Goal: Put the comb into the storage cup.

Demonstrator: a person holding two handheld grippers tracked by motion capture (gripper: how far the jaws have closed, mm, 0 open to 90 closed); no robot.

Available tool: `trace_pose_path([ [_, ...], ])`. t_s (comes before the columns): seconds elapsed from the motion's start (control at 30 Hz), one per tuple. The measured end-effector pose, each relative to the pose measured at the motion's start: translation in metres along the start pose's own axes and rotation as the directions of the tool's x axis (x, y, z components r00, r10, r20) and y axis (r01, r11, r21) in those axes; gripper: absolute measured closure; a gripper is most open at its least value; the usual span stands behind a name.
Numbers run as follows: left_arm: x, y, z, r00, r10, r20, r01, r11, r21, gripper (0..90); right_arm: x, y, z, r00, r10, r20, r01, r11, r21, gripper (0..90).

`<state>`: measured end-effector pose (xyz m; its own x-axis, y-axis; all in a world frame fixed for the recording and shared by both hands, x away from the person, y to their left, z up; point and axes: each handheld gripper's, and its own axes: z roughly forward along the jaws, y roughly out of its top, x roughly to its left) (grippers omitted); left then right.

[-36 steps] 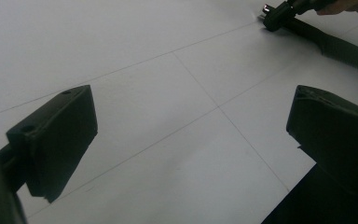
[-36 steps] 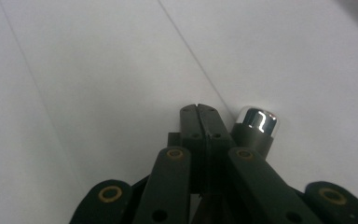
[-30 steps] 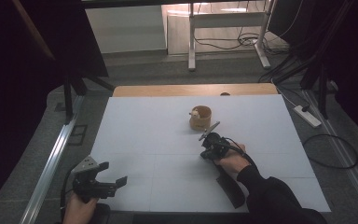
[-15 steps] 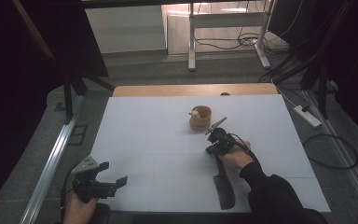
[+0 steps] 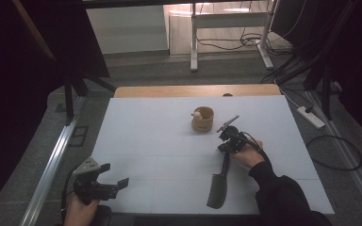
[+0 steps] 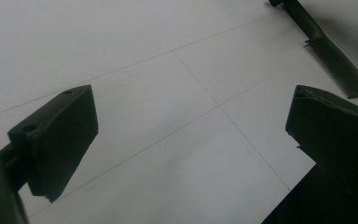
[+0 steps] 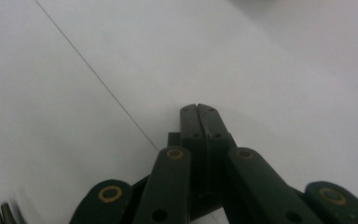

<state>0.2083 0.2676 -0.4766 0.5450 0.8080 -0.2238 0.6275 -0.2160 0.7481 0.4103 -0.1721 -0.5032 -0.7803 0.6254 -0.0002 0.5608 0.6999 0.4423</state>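
Note:
A dark comb [image 5: 217, 188] lies on the white table [image 5: 160, 141], teeth end near the front edge and handle reaching up toward the right hand. My right gripper [image 5: 224, 135] hovers just above the handle's far end, below and right of a small wooden cup [image 5: 203, 121] with a small white thing at its rim. In the right gripper view its jaws [image 7: 198, 111] are pressed together with nothing between them. My left gripper [image 5: 114, 174] rests at the front left corner, open and empty; the left gripper view [image 6: 189, 100] shows the comb [image 6: 335, 65] beyond its right jaw.
The table's wooden far edge [image 5: 193, 90] borders a floor with desk legs and cables. A power strip [image 5: 311, 117] and cable loop lie on the floor right of the table. A metal rail [image 5: 52, 165] runs along the left side.
The right hand and its gripper have drifted up and to the right, away from the comb, which stays lying on the table. The left gripper has not moved.

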Motion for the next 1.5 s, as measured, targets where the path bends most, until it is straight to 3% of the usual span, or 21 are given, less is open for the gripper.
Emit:
trace_pose_path([
  [0.33,0.000,0.000,0.000,1.0000,0.003,0.001,-0.003,1.0000,0.002,3.1,-0.014,-0.018,-0.011,0.9990,0.043,0.006,-0.043,0.999,0.009,89.8],
  [0.73,-0.001,0.000,0.000,1.0000,0.009,0.000,-0.009,1.0000,0.004,3.2,-0.015,-0.045,-0.025,0.9978,0.064,0.013,-0.064,0.998,0.003,89.9],
  [1.13,-0.002,0.001,0.001,0.9999,0.015,-0.004,-0.015,0.9998,0.011,3.3,-0.007,-0.080,-0.042,0.9933,0.115,0.006,-0.115,0.993,-0.008,89.9],
  [1.4,-0.002,0.001,0.001,0.9999,0.016,-0.004,-0.016,0.9998,0.011,3.4,0.006,-0.092,-0.049,0.9941,0.102,0.037,-0.102,0.995,0.001,89.9],
  [1.5,-0.002,0.001,0.002,0.9999,0.016,-0.004,-0.016,0.9998,0.012,3.4,0.010,-0.096,-0.051,0.9943,0.103,0.028,-0.103,0.995,0.008,89.8],
])
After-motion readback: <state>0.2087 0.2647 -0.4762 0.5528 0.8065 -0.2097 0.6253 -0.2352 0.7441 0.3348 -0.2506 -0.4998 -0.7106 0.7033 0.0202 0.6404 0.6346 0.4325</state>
